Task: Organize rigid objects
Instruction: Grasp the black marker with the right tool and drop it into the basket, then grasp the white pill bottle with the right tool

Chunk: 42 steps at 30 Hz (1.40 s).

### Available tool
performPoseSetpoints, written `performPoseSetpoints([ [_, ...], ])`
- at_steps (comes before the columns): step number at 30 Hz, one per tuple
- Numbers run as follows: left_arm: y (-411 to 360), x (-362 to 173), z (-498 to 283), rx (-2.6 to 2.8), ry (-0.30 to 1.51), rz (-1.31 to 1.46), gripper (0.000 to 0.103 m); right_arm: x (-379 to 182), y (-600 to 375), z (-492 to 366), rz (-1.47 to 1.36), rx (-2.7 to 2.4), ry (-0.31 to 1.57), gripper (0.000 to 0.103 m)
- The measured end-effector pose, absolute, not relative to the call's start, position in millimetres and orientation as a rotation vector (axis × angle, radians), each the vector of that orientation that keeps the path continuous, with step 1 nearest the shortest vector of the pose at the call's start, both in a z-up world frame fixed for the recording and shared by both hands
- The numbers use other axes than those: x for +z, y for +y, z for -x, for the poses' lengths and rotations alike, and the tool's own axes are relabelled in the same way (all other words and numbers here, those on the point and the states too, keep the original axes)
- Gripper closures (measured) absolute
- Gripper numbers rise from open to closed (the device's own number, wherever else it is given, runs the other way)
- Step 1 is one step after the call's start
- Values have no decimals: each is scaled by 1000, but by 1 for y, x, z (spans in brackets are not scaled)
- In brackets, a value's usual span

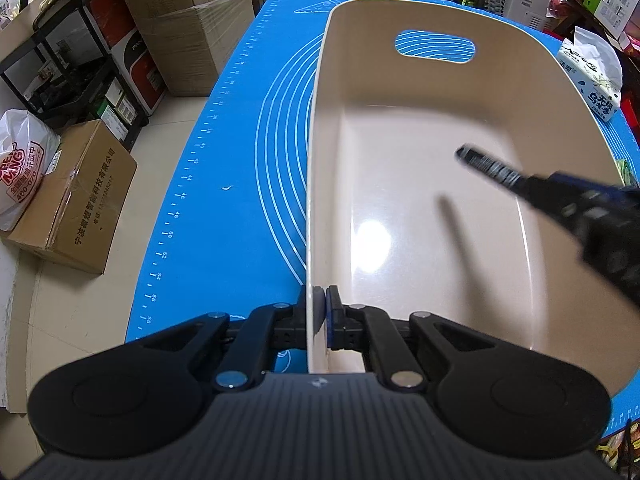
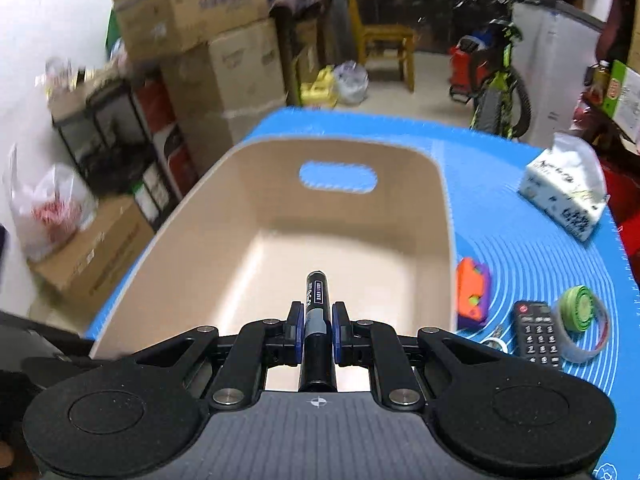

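Inventory on the one blue silicone mat with white ruled markings (image 2: 520, 160):

- one beige plastic bin with an oval handle cut-out (image 2: 248, 208);
- one black cylindrical marker pen with a printed label (image 2: 317, 300);
- one orange and purple plastic toy block (image 2: 472, 292);
- one black remote control with numbered keys (image 2: 538, 332);
- one roll of clear tape with a green core (image 2: 582, 320);
- one white soft pack of tissues (image 2: 564, 192).

Two black two-finger grippers: left gripper (image 1: 318, 316) and right gripper (image 2: 317, 332).

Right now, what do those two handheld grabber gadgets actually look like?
Both match: the left gripper and right gripper have black linkage arms with silver rivets, two round black discs, a ribbed grey base with a small crosshair mark, and black fingers with blue pads. No cables or sleeves show.
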<state>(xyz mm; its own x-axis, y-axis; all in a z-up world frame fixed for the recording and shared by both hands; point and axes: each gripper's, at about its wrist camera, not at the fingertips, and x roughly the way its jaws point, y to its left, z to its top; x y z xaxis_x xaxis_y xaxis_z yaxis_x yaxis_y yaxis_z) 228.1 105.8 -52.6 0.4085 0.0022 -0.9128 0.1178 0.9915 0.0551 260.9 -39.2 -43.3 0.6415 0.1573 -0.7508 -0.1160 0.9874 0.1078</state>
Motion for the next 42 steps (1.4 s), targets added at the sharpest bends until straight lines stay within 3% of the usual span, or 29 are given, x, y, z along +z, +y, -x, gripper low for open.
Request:
performPoseSetpoints([
  [8,106,-53,-228,-80,1149,-116,96,-64,-32,-272,-28,168,978,78],
  [10,106,-53,-228,-80,1149,-115,96,-62,-34,-268,-35,175,958,65],
  [12,106,-52,-228,-80,1149,-116,96,-53,-38,-263,-46,182,922,43],
  [13,106,-52,-228,-79,1149,-116,96,-46,-41,-260,-54,180,893,39],
  [23,105,-53,-227,-75,1147,-123,95,15,-104,-224,-90,67,703,17],
  [28,106,-52,-227,-75,1148,-119,95,11,-154,-206,-82,-70,680,12],
  [42,106,-51,-226,-76,1147,-117,95,-94,-257,-183,-143,-345,897,17],
])
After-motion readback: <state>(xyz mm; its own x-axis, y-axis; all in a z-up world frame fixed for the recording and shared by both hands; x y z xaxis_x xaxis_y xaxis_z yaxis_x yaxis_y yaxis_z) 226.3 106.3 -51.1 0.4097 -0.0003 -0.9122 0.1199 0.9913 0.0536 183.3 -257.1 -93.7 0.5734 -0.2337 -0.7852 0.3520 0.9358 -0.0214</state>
